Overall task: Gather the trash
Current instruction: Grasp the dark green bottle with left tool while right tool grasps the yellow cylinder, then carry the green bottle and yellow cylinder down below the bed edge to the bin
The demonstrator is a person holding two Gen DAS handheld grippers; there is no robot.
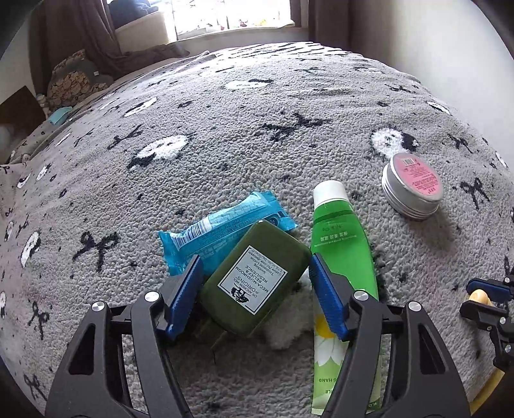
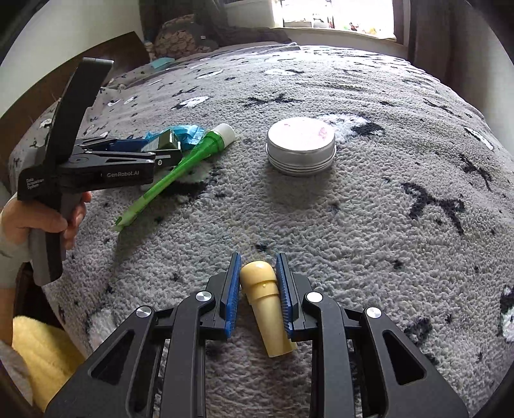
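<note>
My left gripper point(image 1: 255, 267) is closed around a dark green Origins bottle point(image 1: 253, 281), its blue pads touching both sides, just above the grey blanket point(image 1: 257, 128). A blue snack wrapper point(image 1: 218, 228) lies behind the bottle. A green hand-cream tube point(image 1: 343, 257) lies to its right. A round silver tin with a pink label point(image 1: 412, 186) sits further right. My right gripper point(image 2: 258, 267) is shut on a cream-yellow tube point(image 2: 265, 295). The left gripper point(image 2: 154, 151) with the bottle also shows in the right wrist view, beside the green tube point(image 2: 180, 170) and tin point(image 2: 301, 146).
The patterned blanket point(image 2: 353, 225) covers a bed. Pillows point(image 1: 74, 80) lie at the far left by a curtain and a window point(image 1: 231, 16). A wall runs along the right. A yellow fluffy cloth point(image 2: 38, 350) sits at the near bed edge.
</note>
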